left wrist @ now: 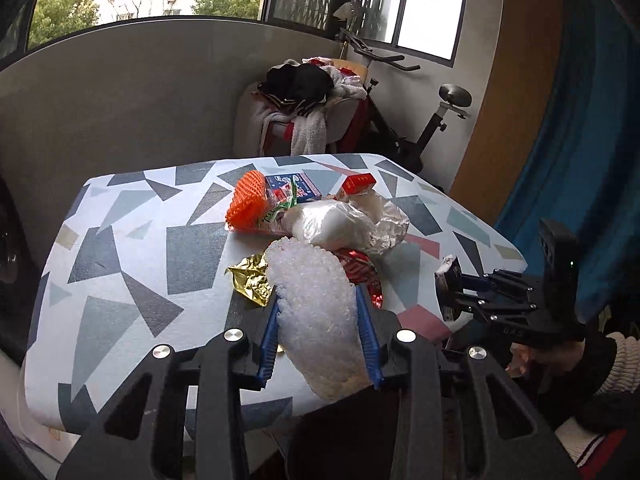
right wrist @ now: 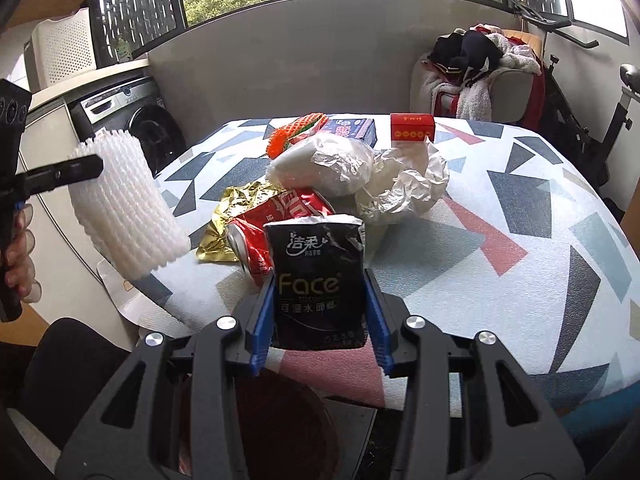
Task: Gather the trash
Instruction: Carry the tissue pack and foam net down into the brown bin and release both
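A table (left wrist: 120, 260) with a geometric cloth carries a heap of trash. My left gripper (left wrist: 318, 296) is shut on a white foam net sleeve (left wrist: 316, 320), which it holds clear of the table's near edge; the same sleeve (right wrist: 128, 200) shows at the left of the right wrist view. My right gripper (right wrist: 320, 280) is shut on a black tissue pack (right wrist: 316, 280), lifted above the table's front edge. On the cloth lie a crushed red can (right wrist: 280, 216), a gold wrapper (right wrist: 228, 216), a clear plastic bag (right wrist: 324, 168), crumpled white paper (right wrist: 404, 188), an orange foam net (left wrist: 246, 204), a blue box (left wrist: 296, 188) and a red box (right wrist: 412, 128).
A dark round bin (right wrist: 276, 420) sits below the table's front edge, under both grippers. A washing machine (right wrist: 132, 120) stands at the left. A chair piled with clothes (left wrist: 308, 96) and an exercise bike (left wrist: 420, 128) are behind the table. A blue curtain (left wrist: 580, 160) hangs at the right.
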`<state>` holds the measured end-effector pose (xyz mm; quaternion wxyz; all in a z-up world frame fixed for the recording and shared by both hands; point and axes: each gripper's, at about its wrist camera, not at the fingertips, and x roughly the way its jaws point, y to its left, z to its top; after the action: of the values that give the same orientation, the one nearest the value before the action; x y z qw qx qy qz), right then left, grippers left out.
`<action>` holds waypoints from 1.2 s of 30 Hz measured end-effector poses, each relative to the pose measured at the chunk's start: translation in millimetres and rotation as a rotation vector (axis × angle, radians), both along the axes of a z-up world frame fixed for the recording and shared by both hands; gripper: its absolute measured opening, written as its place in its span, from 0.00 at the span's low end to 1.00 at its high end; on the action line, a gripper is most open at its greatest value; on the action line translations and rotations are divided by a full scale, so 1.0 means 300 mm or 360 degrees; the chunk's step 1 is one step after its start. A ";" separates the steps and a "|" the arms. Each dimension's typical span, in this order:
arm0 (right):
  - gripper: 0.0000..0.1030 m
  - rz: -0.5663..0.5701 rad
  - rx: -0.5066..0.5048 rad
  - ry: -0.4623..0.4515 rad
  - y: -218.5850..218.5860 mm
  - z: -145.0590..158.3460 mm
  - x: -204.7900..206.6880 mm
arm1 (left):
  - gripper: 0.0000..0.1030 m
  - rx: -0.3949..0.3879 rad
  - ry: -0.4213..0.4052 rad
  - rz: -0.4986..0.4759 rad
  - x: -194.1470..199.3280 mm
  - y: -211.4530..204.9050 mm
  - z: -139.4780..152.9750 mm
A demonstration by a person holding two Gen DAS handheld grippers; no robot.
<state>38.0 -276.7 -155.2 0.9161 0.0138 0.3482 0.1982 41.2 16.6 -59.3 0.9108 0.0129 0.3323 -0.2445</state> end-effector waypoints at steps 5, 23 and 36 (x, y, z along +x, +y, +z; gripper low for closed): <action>0.42 0.0051 -0.0026 -0.0002 0.021 -0.022 -0.075 | 0.34 0.0044 0.0047 -0.0120 -0.153 -0.022 -0.130; 0.42 0.0297 -0.0179 0.0070 0.162 -0.123 -0.158 | 0.51 0.0342 0.0212 -0.0311 -0.274 -0.143 -0.451; 0.42 0.0432 -0.0245 0.0209 0.219 -0.185 -0.146 | 0.83 0.0184 0.0184 0.0097 -0.219 -0.006 -0.407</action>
<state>-5.9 -211.1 -210.7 0.8545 -0.0907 0.4203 0.2916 -24.6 14.7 -181.5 0.8949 0.0412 0.3982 -0.1973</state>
